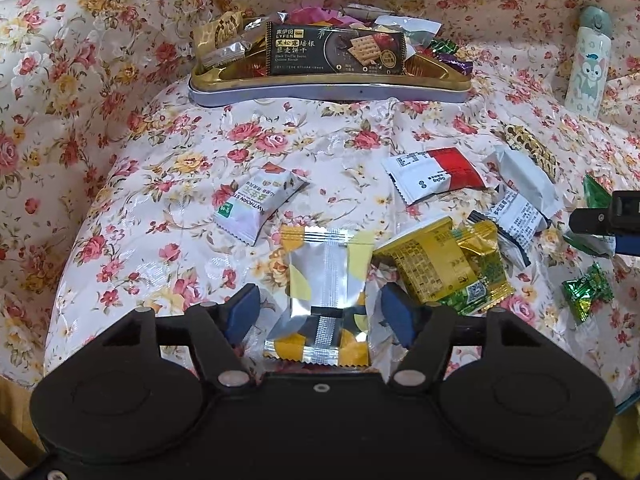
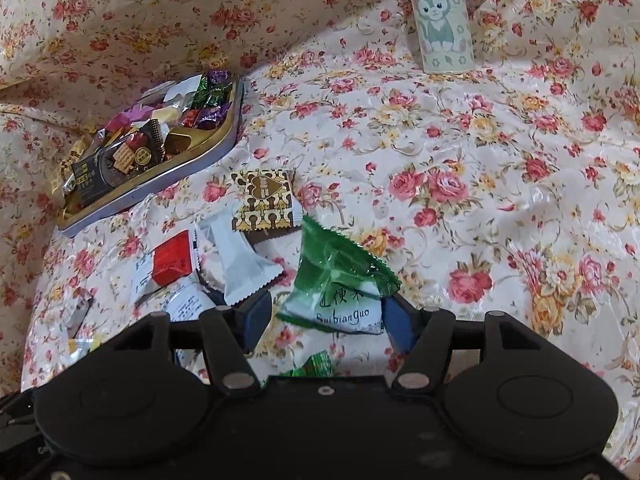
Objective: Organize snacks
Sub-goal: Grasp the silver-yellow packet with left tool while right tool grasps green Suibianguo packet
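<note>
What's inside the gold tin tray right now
The tray holds a black cracker packet at its front, with mixed wrapped candies heaped behind. Whatever lies beneath the pile is covered.

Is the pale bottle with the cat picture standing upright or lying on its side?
Upright. The pale cat-picture bottle stands on its base on the floral cloth, its cap end uppermost.

floral tablecloth (image 1: 160, 128), gold tin (image 1: 328, 84), green packet (image 2: 340, 272)

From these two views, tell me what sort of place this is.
Probably a home table: a floral tablecloth covers it, with a tin tray of snacks, loose snack packets around, and a cartoon-cat bottle.
</note>
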`<state>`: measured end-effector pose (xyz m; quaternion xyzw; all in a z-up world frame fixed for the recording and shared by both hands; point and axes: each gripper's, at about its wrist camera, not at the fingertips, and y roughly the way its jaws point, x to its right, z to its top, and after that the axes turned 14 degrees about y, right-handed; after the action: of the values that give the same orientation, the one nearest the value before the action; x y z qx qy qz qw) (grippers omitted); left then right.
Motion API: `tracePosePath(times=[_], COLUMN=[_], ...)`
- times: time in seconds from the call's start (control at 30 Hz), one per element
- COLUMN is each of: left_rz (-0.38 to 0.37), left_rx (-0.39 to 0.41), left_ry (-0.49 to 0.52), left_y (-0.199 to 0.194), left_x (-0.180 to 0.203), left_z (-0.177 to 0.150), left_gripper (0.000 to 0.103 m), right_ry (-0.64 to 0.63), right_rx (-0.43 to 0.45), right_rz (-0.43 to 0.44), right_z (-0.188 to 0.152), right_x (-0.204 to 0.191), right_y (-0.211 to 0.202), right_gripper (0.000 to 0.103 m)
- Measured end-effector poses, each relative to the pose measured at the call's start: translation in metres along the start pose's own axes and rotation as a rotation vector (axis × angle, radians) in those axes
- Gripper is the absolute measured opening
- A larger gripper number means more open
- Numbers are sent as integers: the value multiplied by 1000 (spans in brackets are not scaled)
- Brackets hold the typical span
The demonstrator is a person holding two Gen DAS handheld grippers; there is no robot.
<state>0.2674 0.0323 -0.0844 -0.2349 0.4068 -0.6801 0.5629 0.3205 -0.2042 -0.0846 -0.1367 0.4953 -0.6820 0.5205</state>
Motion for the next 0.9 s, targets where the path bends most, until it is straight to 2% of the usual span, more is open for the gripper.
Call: tracePosePath(times=[0.37, 0.5, 0.67, 0.9], left_rz=[18, 20, 18, 19], left_rx=[45, 47, 51, 52], left_ry=[-4, -5, 0, 1], left_y=[2, 2, 2, 2], left_x=[2, 3, 2, 3], left_z=[-4, -4, -4, -4], left_gripper=[75, 75, 75, 75], right_ry=[-117, -163, -172, -172], right_rx=[84, 110, 114, 101], right_rz=[-44, -69, -63, -53], right_z=[-11, -16, -16, -19], right_x=[-12, -15, -12, -1], right_y=[6, 7, 4, -8], right_gripper=[66, 61, 56, 55])
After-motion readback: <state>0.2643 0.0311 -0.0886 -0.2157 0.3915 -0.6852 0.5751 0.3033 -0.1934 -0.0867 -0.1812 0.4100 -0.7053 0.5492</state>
